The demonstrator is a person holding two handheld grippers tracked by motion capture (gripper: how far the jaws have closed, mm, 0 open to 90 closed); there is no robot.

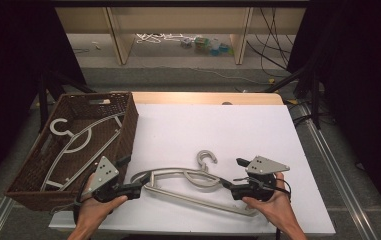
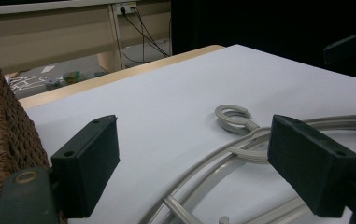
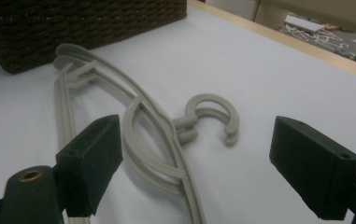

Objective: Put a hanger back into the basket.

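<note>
Hanger [image 1: 188,184]: lying between my left gripper [image 2: 192,163] and right gripper [image 3: 196,163], both gaping apart; high view alone is showing another hanger [image 1: 78,145] in the basket [image 1: 128,131].

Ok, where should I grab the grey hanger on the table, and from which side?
Take the hanger at its two ends: left gripper on the rounded left tip, right gripper on the right end. It lies flat, its thin bars fitting the open jaws; come in low from the sides.
</note>
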